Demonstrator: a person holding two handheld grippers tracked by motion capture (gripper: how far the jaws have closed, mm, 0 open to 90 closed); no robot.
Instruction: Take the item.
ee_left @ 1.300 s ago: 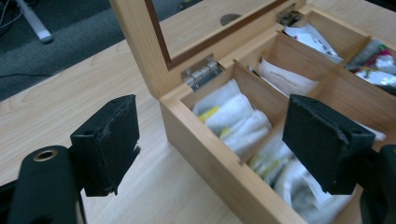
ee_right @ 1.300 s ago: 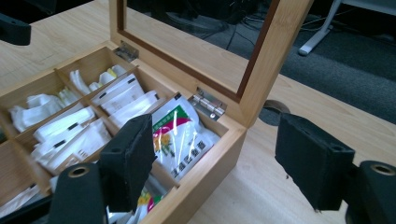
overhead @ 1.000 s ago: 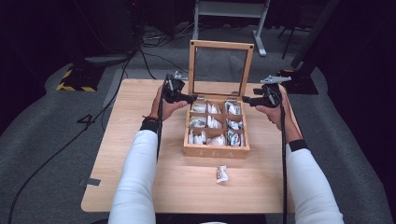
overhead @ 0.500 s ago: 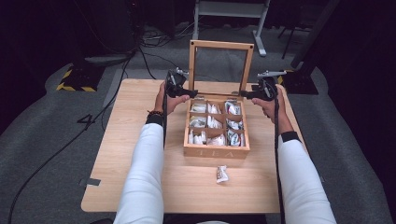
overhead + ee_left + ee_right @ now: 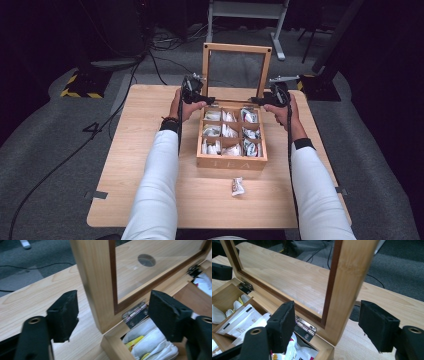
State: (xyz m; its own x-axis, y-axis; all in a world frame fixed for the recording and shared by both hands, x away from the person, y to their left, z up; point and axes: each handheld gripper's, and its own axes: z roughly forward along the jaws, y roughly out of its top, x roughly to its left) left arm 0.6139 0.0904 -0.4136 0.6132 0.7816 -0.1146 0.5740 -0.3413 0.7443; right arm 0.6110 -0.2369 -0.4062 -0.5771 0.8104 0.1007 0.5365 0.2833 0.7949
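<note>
At the far middle of the pale wooden table point(image 5: 140, 165), the compartmented wooden tea box point(image 5: 231, 161) stands with its glass-paned wooden lid point(image 5: 236, 48) upright. The left gripper point(image 5: 209, 100) straddles the lid's left post, jaws just closing but not touching; the right gripper point(image 5: 255, 100) straddles the right post, jaws spread clear of it.

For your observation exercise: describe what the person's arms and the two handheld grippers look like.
White long sleeves cover both forearms, with a dark band at each wrist. The left gripper and right gripper are black, each with two blocky padded jaws and a brass-coloured eyelet behind each jaw. A black cable trails from each.
</note>
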